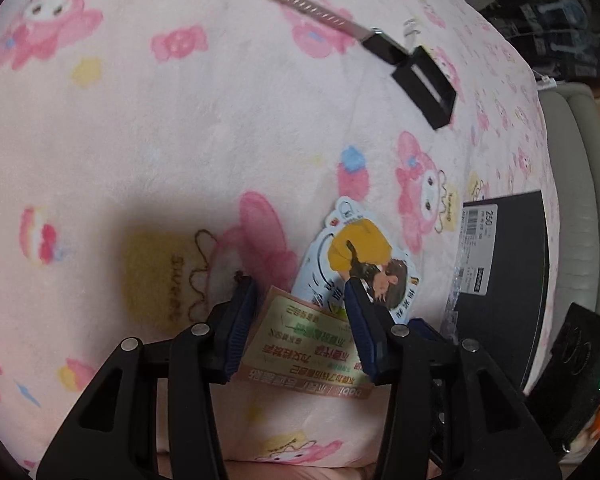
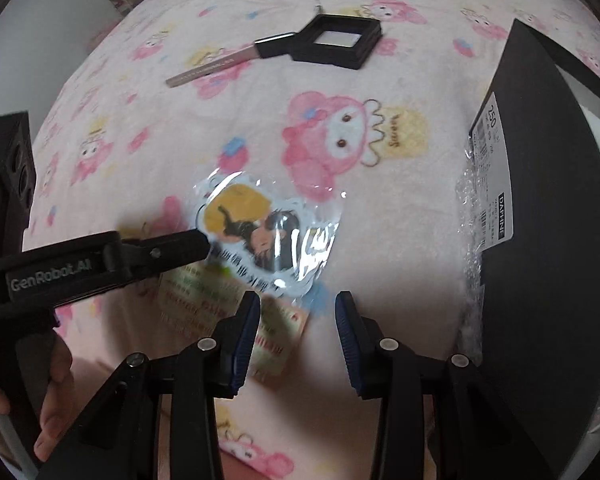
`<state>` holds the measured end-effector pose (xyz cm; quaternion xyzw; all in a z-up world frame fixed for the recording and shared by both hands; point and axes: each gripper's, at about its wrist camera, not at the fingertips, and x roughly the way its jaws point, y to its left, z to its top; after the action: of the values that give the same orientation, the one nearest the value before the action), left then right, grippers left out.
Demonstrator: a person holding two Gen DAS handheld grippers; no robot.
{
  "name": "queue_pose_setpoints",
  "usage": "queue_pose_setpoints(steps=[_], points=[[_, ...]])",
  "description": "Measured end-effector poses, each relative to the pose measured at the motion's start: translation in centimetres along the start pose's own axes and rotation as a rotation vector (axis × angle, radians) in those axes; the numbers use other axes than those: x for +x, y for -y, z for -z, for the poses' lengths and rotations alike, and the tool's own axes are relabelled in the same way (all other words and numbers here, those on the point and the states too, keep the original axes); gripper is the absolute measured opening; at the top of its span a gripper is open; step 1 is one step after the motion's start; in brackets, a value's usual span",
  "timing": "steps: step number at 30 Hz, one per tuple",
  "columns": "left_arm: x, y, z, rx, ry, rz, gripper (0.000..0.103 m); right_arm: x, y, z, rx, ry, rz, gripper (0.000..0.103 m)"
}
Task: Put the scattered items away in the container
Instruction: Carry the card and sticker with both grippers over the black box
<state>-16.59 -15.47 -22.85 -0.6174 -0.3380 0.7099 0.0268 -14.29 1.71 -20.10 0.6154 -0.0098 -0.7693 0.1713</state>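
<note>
On the pink blanket (image 1: 160, 128), near its front edge, the left gripper (image 1: 302, 320) is held low, its jaws parted around a printed card (image 1: 300, 348) beside a sticker (image 1: 360, 256). The right gripper (image 2: 298, 332) hovers unclenched, grasping nothing. The black box (image 2: 548, 240) lies at the right edge.
</note>
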Motion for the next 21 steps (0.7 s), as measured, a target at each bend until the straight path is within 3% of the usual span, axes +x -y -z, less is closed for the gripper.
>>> queue_pose_setpoints(steps=[4, 5, 6, 8, 14, 21], points=[[0.4, 0.6, 0.2, 0.038, -0.031, 0.037, 0.051, 1.5, 0.4, -0.3, 0.036, -0.004, -0.039, 0.037], [0.2, 0.9, 0.4, 0.056, -0.030, 0.039, 0.049, 1.2, 0.2, -0.2, 0.031, 0.009, -0.058, 0.037], [-0.1, 1.1, 0.7, 0.071, -0.023, 0.033, 0.040, 0.9, 0.0, -0.1, 0.024, 0.015, -0.064, 0.037], [-1.1, 1.6, 1.1, 0.096, -0.001, 0.051, 0.038, -0.1, -0.2, 0.0, 0.009, 0.039, -0.041, 0.037], [-5.4, 2.7, 3.1, 0.150, 0.087, 0.206, 0.036, -5.3, 0.5, 0.7, 0.006, 0.120, -0.098, 0.037], [-7.5, 9.3, 5.7, 0.261, 0.125, 0.260, 0.036, -11.6, 1.6, 1.5, 0.016, 0.235, -0.131, 0.037]])
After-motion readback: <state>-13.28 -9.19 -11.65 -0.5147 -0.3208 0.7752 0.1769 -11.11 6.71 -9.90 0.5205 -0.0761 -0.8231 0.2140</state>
